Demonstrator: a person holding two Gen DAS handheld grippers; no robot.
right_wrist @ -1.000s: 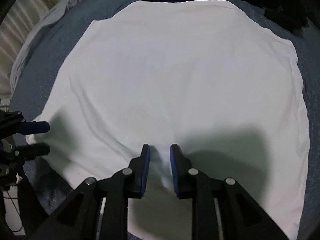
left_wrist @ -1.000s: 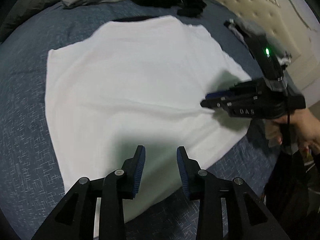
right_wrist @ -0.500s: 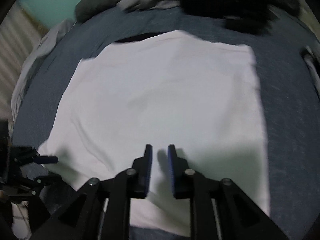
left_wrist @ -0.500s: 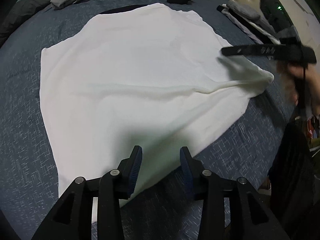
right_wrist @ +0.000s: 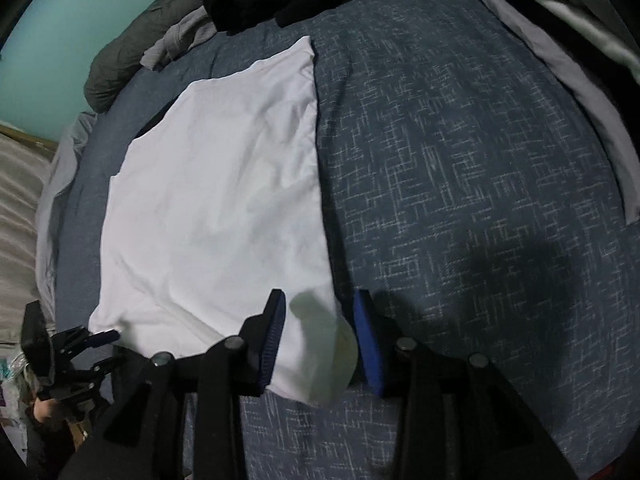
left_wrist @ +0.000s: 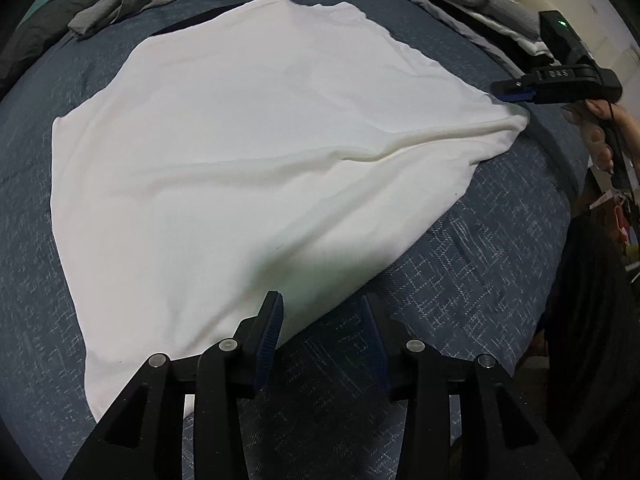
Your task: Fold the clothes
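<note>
Right gripper [right_wrist: 320,336] moved off shirt centre to the white shirt's [left_wrist: 248,152] near right corner; jaws now spread wide. Left gripper [left_wrist: 322,340] pulled back to the shirt's near edge, jaws slightly wider.

Shirt [left_wrist: 248,152] flat on bedspread [left_wrist: 460,280]

A: Where was the white shirt [left_wrist: 256,152]?
B: Spread flat on the blue bedspread [left_wrist: 460,300], left gripper [left_wrist: 322,328] gaping over its 6 o'clock hem.
A: And the right gripper [left_wrist: 510,92]?
B: At 2 o'clock, right at the shirt's corner.
</note>
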